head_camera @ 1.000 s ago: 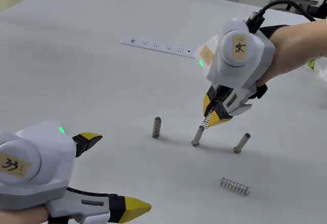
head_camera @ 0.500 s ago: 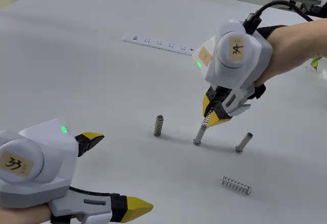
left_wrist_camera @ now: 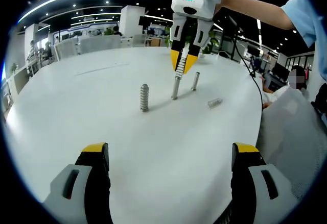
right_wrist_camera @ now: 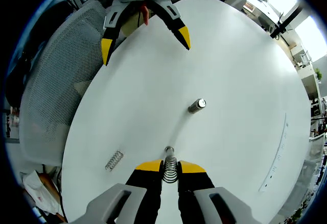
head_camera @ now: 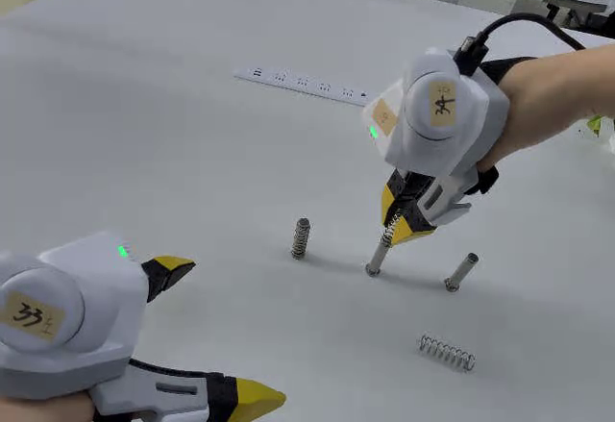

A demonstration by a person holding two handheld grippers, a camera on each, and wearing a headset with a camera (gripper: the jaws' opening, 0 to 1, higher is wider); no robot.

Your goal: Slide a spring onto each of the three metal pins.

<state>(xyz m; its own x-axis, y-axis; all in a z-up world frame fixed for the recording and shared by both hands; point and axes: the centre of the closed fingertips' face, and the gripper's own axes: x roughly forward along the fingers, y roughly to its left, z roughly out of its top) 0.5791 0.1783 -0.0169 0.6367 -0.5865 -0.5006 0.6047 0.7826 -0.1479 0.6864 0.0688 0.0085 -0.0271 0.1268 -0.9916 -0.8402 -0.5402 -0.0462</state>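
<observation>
Three metal pins stand on the white table. The left pin (head_camera: 301,237) (left_wrist_camera: 144,97) (right_wrist_camera: 197,105) wears a spring. My right gripper (head_camera: 404,225) (right_wrist_camera: 169,167) is shut on a second spring (head_camera: 389,233) (right_wrist_camera: 169,170), whose lower end meets the top of the leaning middle pin (head_camera: 375,257) (left_wrist_camera: 176,88) (right_wrist_camera: 169,150). The right pin (head_camera: 460,270) (left_wrist_camera: 195,80) is bare. A loose spring (head_camera: 445,352) (left_wrist_camera: 214,102) (right_wrist_camera: 114,160) lies flat in front of it. My left gripper (head_camera: 216,335) (left_wrist_camera: 170,152) hovers open, near the table's front edge, well short of the pins.
A white power strip (head_camera: 303,86) (right_wrist_camera: 278,152) lies farther back on the table. A mesh chair (right_wrist_camera: 66,81) stands off the table's edge behind the left gripper. Office desks and chairs fill the background beyond the table.
My right gripper has come down slightly with its spring, bringing it onto the top of the middle pin. The left gripper has hardly moved.
</observation>
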